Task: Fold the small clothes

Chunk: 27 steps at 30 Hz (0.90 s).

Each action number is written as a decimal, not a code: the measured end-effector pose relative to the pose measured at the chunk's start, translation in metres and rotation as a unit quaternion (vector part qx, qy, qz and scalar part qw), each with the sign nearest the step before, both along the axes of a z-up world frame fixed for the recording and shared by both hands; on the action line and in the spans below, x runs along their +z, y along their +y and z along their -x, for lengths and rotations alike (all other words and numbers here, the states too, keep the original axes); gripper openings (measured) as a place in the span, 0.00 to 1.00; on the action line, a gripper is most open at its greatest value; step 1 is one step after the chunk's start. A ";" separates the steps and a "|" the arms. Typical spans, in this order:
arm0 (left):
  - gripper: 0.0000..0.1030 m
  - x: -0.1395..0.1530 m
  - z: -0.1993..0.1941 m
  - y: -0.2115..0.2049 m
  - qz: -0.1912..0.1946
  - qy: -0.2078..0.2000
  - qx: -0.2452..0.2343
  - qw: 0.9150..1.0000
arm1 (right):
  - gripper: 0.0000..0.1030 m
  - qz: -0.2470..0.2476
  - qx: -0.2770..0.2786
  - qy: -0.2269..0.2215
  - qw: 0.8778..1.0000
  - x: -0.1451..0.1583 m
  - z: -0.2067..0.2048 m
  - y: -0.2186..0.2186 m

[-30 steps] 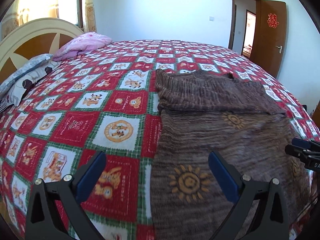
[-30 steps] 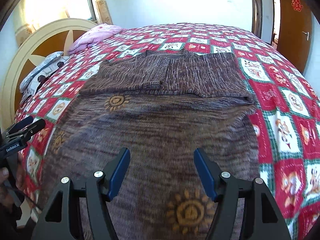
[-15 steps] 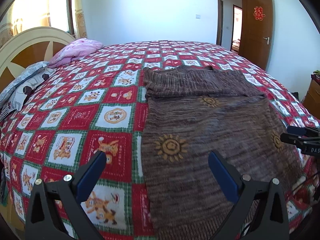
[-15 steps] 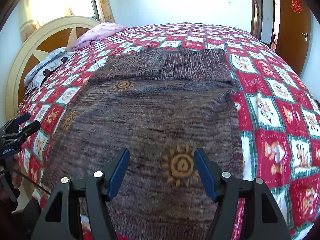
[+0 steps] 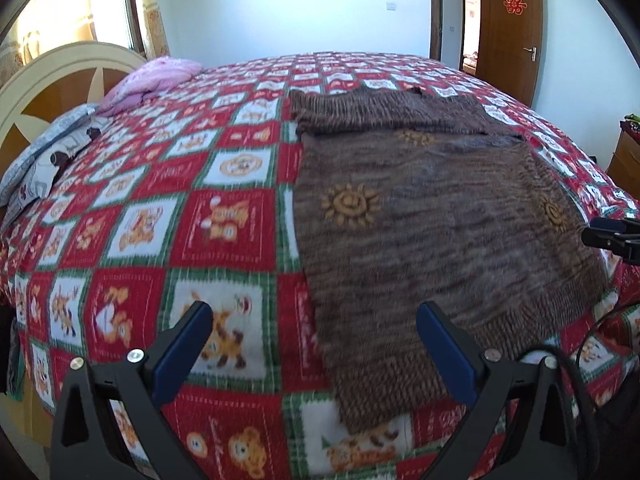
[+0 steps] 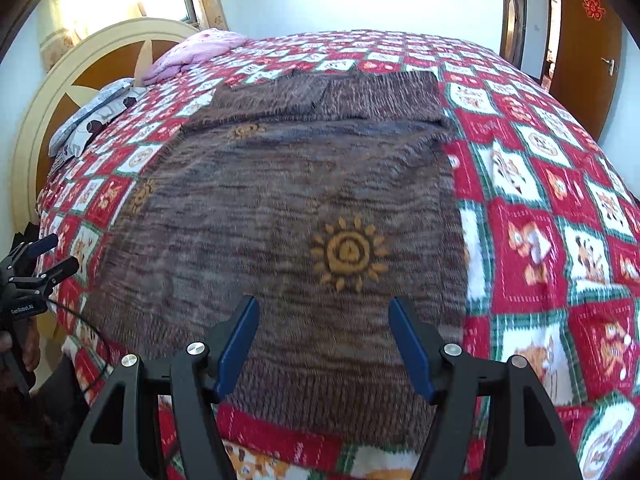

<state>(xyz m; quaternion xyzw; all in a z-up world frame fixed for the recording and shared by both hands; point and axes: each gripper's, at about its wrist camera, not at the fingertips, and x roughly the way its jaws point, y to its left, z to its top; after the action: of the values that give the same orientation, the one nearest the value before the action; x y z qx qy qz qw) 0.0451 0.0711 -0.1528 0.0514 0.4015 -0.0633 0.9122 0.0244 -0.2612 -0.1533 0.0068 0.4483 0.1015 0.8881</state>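
Brown knit sweater [image 6: 280,216] lies flat on the bed's patterned quilt [image 6: 552,240], both the left tool [image 5: 314,344] and right tool [image 6: 322,340] spread and empty; a shallow pinch at the near hem risks catching the quilt too.

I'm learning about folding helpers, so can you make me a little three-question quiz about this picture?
1. True or false: the left gripper is shut on the brown knitted sweater with orange suns.
2. The far part of the sweater is: A) folded over onto its body, B) hanging off the bed, C) rolled into a ball.
3. Fill in: the pink pillow lies near the cream and brown wooden ______.

Key:
1. False; both it and the right gripper are open and hold nothing.
2. A
3. headboard
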 end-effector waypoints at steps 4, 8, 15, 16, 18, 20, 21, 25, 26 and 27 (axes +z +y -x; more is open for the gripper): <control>0.92 -0.010 0.011 -0.002 0.013 0.018 -0.020 1.000 | 0.66 0.004 0.002 -0.002 1.000 -0.004 0.012 -0.002; 0.75 -0.026 0.011 -0.004 0.050 0.068 -0.031 0.996 | 0.66 0.005 -0.012 -0.003 1.000 -0.012 0.017 -0.007; 0.58 -0.040 0.013 -0.003 0.078 0.111 -0.021 0.990 | 0.66 0.011 -0.012 -0.009 1.000 -0.016 0.020 -0.006; 0.58 -0.041 0.014 -0.003 0.078 0.110 -0.020 0.991 | 0.66 0.008 -0.011 -0.007 1.000 -0.017 0.020 -0.006; 0.48 -0.041 0.014 -0.003 0.077 0.109 -0.020 0.991 | 0.66 0.008 -0.013 -0.003 1.000 -0.019 0.019 -0.007; 0.37 -0.041 0.015 -0.003 0.080 0.108 -0.024 0.991 | 0.66 0.009 -0.015 -0.002 1.000 -0.020 0.019 -0.007; 0.36 -0.041 0.015 -0.004 0.083 0.109 -0.028 0.990 | 0.66 0.008 -0.016 -0.003 1.000 -0.020 0.019 -0.008; 0.34 -0.041 0.017 -0.005 0.077 0.104 -0.033 0.991 | 0.66 0.010 -0.016 -0.003 1.000 -0.014 0.019 -0.007; 0.30 -0.041 0.017 -0.005 0.075 0.103 -0.033 0.991 | 0.66 0.012 -0.016 -0.003 1.000 -0.010 0.019 -0.008; 0.24 -0.041 0.017 -0.004 0.077 0.103 -0.034 0.991 | 0.66 0.014 -0.019 -0.007 1.000 -0.004 0.020 -0.010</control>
<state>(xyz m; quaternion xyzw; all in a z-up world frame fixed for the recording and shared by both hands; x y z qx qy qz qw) 0.0278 0.0666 -0.1936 -0.0117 0.4849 -0.1302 0.8647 0.0041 -0.2711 -0.1575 0.0020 0.4434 0.0785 0.8929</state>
